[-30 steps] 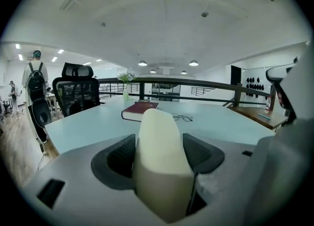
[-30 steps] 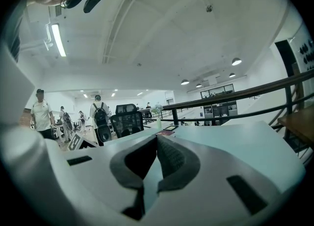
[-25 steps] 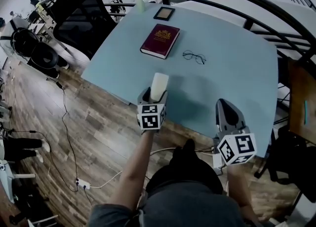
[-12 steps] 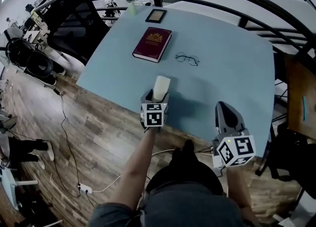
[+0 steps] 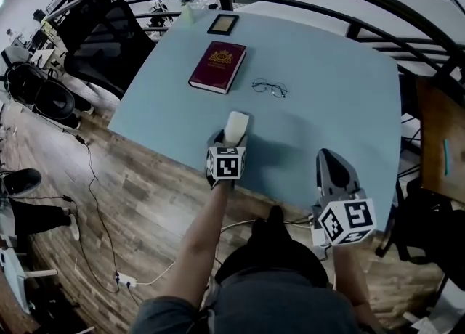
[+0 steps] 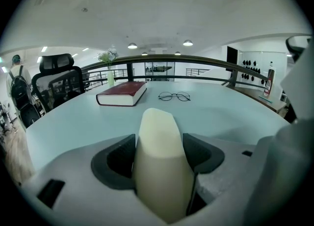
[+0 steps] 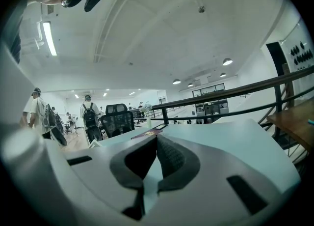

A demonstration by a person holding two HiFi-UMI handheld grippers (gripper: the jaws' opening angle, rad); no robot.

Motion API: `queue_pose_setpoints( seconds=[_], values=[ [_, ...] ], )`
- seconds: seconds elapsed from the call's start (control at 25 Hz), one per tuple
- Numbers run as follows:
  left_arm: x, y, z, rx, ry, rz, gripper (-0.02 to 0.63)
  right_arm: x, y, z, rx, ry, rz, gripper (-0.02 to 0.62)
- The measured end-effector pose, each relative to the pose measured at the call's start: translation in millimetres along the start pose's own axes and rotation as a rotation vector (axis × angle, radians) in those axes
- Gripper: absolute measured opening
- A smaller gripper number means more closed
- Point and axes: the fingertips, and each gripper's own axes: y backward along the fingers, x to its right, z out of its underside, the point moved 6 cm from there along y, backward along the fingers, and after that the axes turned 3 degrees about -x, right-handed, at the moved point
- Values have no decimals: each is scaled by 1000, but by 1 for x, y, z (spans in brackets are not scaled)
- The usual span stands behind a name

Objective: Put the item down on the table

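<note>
Looking down from the head view, you have the left gripper (image 5: 230, 139) at 6 o'clock on the table (image 5: 334, 86), its jaws clamped on the block (image 5: 236, 126). The block is smooth, plain cream, oblong, with a rounded far end. It sits over the table's near edge; whether it touches the top can't be told. Its long axis runs along the jaws, the rounded end aimed toward 12, roughly at the glasses (image 5: 269, 88). The book (image 5: 217, 67) lies at 11 from the block, and a small frame (image 5: 222, 24) beyond that. Your right gripper (image 5: 329, 157) hangs at 4 o'clock, off the near edge.

Against a second ago, the book, glasses and frame sit further left in the picture, while the block stays clamped at much the same spot and the right gripper has barely shifted.

Through the left gripper view, the block (image 6: 163, 156) fills the gap between both dark pads (image 6: 120, 157), pressed from each side. It widens toward the camera and tapers to its rounded tip, which points between book (image 6: 122, 94) and glasses (image 6: 173, 96).

Through the right gripper view, the pads (image 7: 171, 160) are drawn together to a thin slit with nothing between them; the table shows beyond.
</note>
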Motion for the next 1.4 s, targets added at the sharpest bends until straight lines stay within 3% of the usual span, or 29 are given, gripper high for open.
queue_pose_setpoints(
  seconds=[0.32,0.92,1.04,1.4],
  values=[
    [0,-10,5,-51,-18,-5,307,3,2,0,2,-5,11,3],
    [-4,-11,-4,-137,37,58,311,1,-2,3,-3,-15,-11,3],
    [-3,-5,-8,-106,42,51,314,2,-2,2,-3,-11,-11,3],
    [-2,44,-47,93,6,58,313,1,-11,1,-7,-18,-31,3]
  ],
)
